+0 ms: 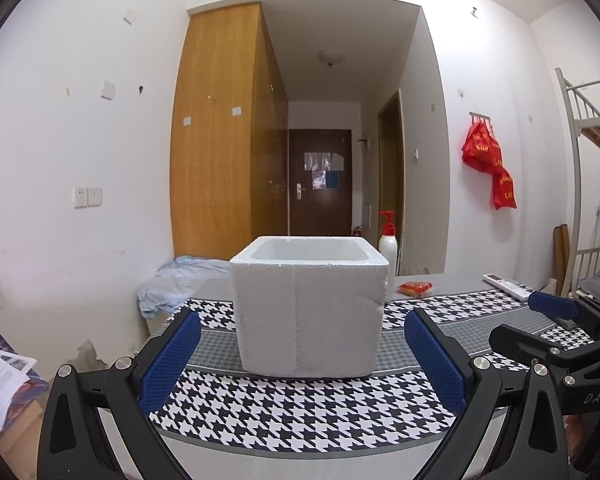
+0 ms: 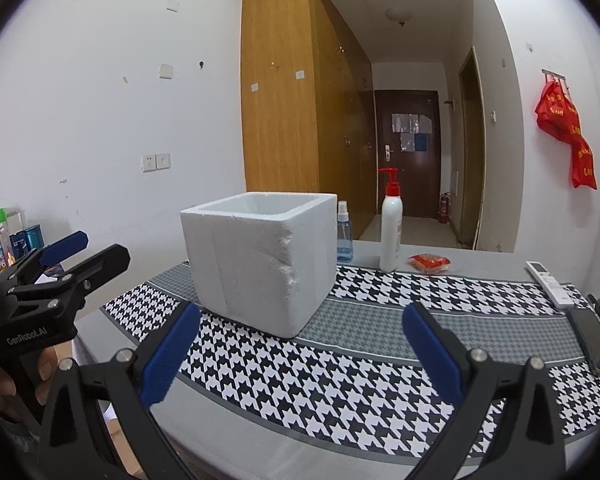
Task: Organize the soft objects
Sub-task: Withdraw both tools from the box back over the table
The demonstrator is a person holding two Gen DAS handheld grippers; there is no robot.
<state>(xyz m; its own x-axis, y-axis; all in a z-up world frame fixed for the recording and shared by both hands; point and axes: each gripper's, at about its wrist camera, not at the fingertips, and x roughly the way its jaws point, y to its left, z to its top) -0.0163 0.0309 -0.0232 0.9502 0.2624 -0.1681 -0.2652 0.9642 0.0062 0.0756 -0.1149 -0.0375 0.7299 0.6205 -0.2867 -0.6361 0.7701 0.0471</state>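
left hand-held gripper point(image 1: 302, 360): open, empty | right hand-held gripper point(image 2: 300, 354): open, empty | foam box point(image 1: 308, 304): upright, frame centre, on houndstooth cloth point(image 1: 300, 412) | table point(image 2: 460, 256)

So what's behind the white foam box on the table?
Behind the foam box stand a small blue spray bottle and a white pump bottle, with a light blue cloth off to one side. The box hides the tabletop directly behind it.
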